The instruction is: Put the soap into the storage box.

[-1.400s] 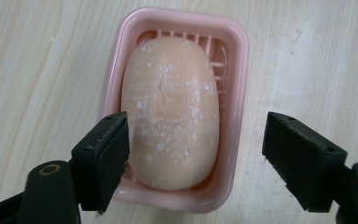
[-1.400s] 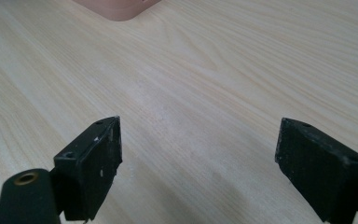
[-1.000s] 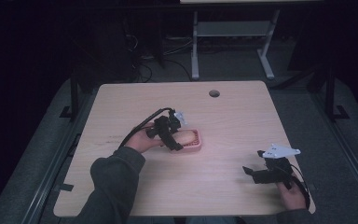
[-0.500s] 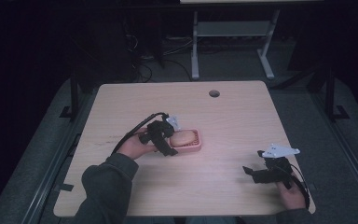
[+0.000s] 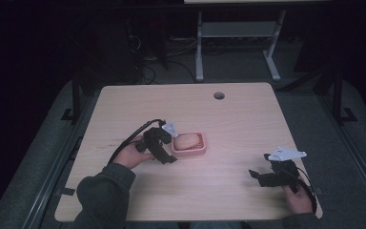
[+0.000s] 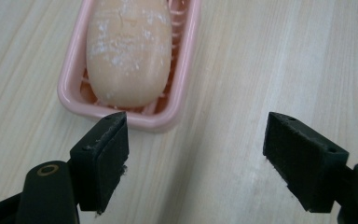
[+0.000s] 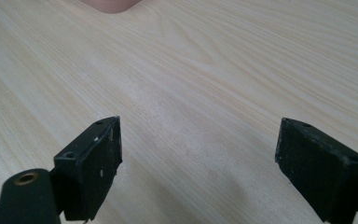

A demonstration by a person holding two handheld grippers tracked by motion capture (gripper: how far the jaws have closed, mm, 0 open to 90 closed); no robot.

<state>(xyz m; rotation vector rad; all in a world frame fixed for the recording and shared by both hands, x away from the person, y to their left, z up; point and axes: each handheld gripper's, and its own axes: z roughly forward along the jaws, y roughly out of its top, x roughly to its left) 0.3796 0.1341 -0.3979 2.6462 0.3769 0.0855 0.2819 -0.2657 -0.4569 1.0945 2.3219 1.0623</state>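
While the left gripper (image 5: 164, 145) sits just beside the pink dish (image 5: 193, 151), its jaws are wide apart and hold nothing. Seen from the left gripper view, the left gripper (image 6: 196, 154) has one black jaw very near the rim of the dish (image 6: 74, 79), and the other jaw is over bare wood. Soap (image 6: 128, 46) lies inside the dish. It is peach colored with white marks on top. From the high view, the soap (image 5: 185, 141) and dish are near the middle of the table (image 5: 228, 114), a bit to the left.

Far from the dish, the right gripper (image 5: 262, 175) is close to the near right corner of the table. From its own view, the right gripper (image 7: 198, 163) has its jaws wide apart too, with only wood between them. It holds nothing.
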